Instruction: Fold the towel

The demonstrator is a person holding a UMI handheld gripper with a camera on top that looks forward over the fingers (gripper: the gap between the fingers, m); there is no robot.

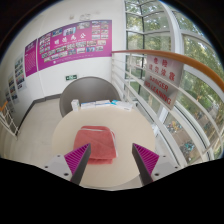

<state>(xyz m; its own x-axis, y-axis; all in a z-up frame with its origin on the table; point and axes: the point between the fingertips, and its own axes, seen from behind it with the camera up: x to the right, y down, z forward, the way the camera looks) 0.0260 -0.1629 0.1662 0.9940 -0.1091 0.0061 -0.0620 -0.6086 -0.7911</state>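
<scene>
So the gripper (116, 158) has its jaws spread wide apart, holding nothing. Just ahead, between the two magenta pads (78, 156), a folded pink cloth towel (98, 140) lies flat on the round beige tabletop (62, 135). Beyond that there's a curved grey chair (88, 92), then pink wall posters (75, 42) and big windows (180, 70).

a round pale table (70, 135) stands on a light floor, with a grey curved chair (88, 95) beyond it, magenta posters (70, 42) on the white wall, and tall windows (165, 60) showing green trees beside a red banner (160, 82).
</scene>
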